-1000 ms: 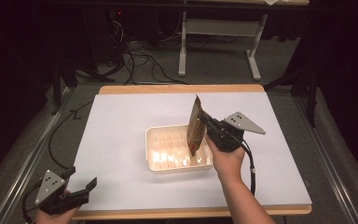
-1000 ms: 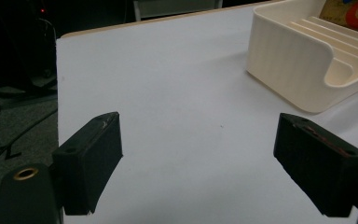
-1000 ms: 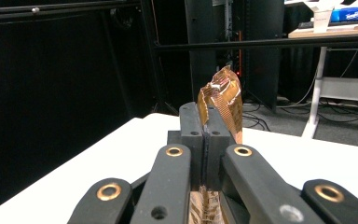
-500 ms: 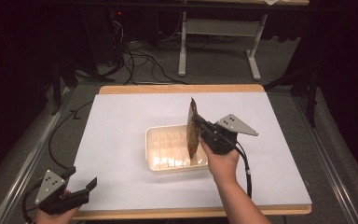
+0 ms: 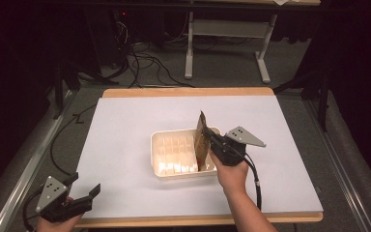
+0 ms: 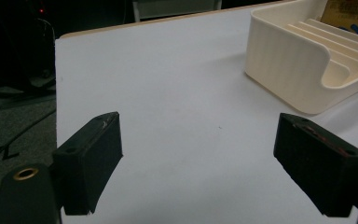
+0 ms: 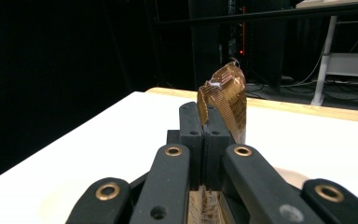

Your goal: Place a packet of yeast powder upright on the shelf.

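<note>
Right gripper (image 5: 211, 143), jaws clamped on a brown packet (image 5: 201, 140) held upright at frame centre over the slotted cream tray (image 5: 160, 166) — insertion step, next needing slot alignment (left gripper (image 5: 84, 197) wide, lower left).

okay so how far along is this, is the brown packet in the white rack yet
Done: the right gripper is shut on the brown packet, holding it upright on edge. In hand: the packet's lower edge sits down among the slots at the right end of the white rack. Left: letting go. The left gripper waits open at the table's near left corner.
</note>
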